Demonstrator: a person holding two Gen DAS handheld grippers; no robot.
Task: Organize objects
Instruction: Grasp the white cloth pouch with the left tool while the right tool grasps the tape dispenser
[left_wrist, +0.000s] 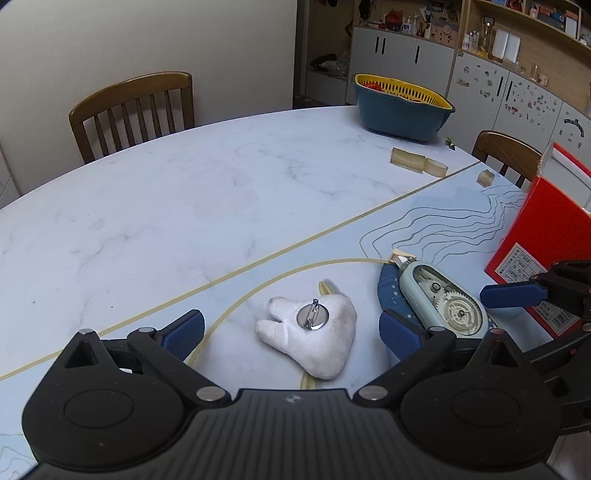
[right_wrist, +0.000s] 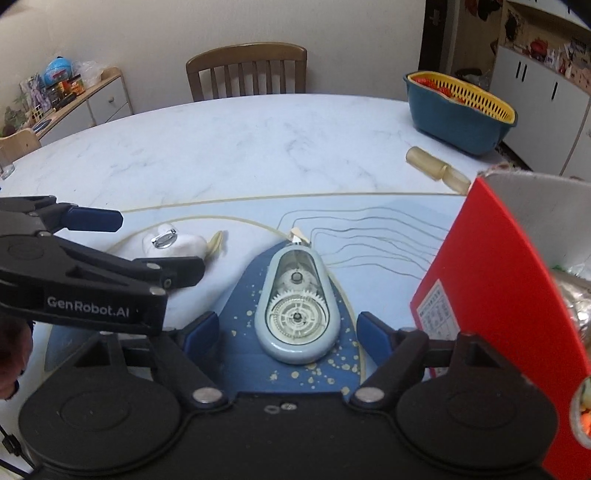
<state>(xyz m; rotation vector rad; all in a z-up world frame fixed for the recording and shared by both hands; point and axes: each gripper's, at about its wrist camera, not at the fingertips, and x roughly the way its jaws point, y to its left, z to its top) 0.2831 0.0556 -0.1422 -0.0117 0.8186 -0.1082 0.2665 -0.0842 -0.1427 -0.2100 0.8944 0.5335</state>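
1. Marble-patterned round table (left_wrist: 155, 206) carries all items.
2. Right gripper (right_wrist: 288, 332): jaws wide apart, empty, straddling the pale-blue oval correction-tape dispenser (right_wrist: 297, 306), whose long axis runs straight ahead between the fingers.
3. Left gripper (left_wrist: 291, 328): also spread, empty, facing the white plush tooth-shaped brooch (left_wrist: 314, 339).
4. Red cardboard box (right_wrist: 509, 295) stands just right of the dispenser; the right gripper is nearer it.

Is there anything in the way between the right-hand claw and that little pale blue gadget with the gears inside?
Nothing visible. The right gripper is open and the correction tape dispenser lies flat on the table straight ahead between its fingers. The red box stands off to the right, the left gripper off to the left.
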